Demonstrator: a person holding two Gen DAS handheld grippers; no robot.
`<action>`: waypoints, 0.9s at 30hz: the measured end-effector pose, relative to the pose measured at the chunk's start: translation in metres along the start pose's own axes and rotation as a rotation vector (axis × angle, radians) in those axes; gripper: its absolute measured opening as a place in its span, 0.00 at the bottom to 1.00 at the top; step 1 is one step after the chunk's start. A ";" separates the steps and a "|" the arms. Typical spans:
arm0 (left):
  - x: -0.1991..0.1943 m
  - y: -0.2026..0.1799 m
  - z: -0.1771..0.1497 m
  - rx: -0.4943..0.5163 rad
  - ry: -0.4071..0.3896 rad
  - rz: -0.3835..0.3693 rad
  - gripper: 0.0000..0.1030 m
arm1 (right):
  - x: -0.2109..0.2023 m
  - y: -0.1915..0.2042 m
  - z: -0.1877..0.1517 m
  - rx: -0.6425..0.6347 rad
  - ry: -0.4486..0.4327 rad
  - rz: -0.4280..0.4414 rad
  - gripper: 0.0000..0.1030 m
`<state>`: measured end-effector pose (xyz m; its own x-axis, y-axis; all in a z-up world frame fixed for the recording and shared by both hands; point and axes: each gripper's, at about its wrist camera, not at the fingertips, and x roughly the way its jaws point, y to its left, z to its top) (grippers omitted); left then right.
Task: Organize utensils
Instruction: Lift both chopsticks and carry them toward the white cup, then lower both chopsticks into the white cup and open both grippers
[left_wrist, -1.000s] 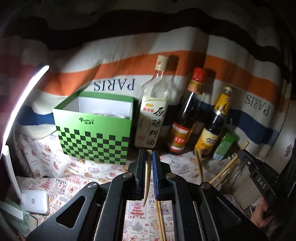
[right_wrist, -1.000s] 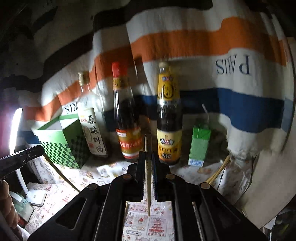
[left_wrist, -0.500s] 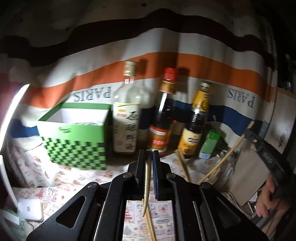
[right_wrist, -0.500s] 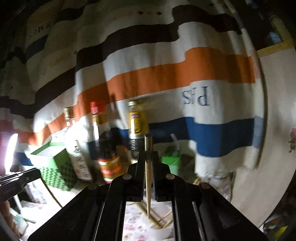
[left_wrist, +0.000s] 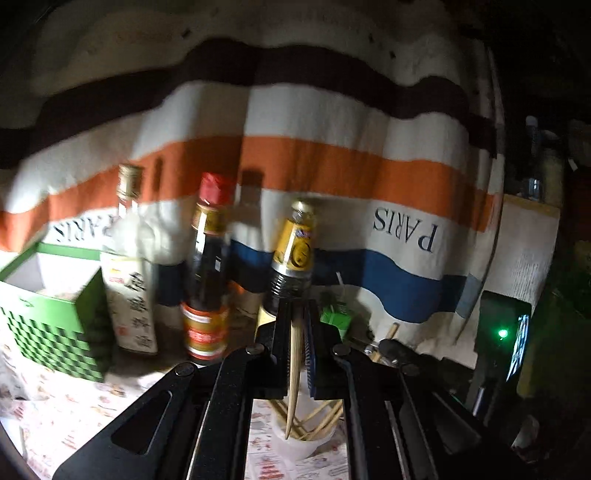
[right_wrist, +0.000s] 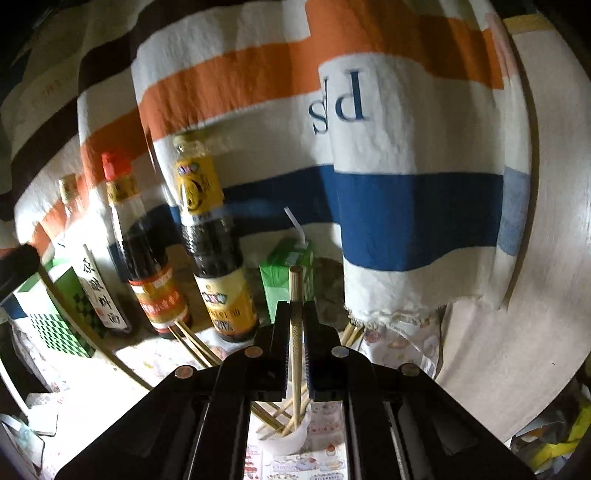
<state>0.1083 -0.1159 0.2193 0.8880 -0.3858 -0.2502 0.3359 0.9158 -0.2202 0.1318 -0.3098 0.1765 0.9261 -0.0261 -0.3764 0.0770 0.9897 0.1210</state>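
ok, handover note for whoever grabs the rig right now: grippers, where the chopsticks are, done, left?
Left gripper: shut on one chopstick, tip hanging over the white cup.
Right gripper: shut on another chopstick, lower end down among the sticks in the same cup.
Done: several chopsticks already stand in the cup.
Left: drop both held sticks in. A few loose chopsticks lean in front of the sauce bottles; whether they are in the cup is unclear.

Bottles (right_wrist: 207, 251) and green carton (right_wrist: 286, 277) crowd behind the chopstick-filled cup (right_wrist: 284, 439)
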 end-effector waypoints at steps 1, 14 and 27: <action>0.006 -0.002 -0.001 -0.006 -0.002 0.002 0.06 | 0.004 -0.002 0.000 0.011 0.020 0.006 0.08; 0.050 -0.003 -0.018 -0.064 -0.020 0.016 0.06 | 0.055 -0.037 -0.010 0.185 0.198 0.093 0.08; 0.088 0.015 -0.049 -0.128 0.125 0.055 0.06 | 0.076 -0.040 -0.017 0.197 0.240 0.063 0.08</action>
<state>0.1764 -0.1416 0.1476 0.8551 -0.3539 -0.3788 0.2383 0.9173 -0.3191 0.1927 -0.3492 0.1280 0.8197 0.0914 -0.5655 0.1143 0.9412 0.3178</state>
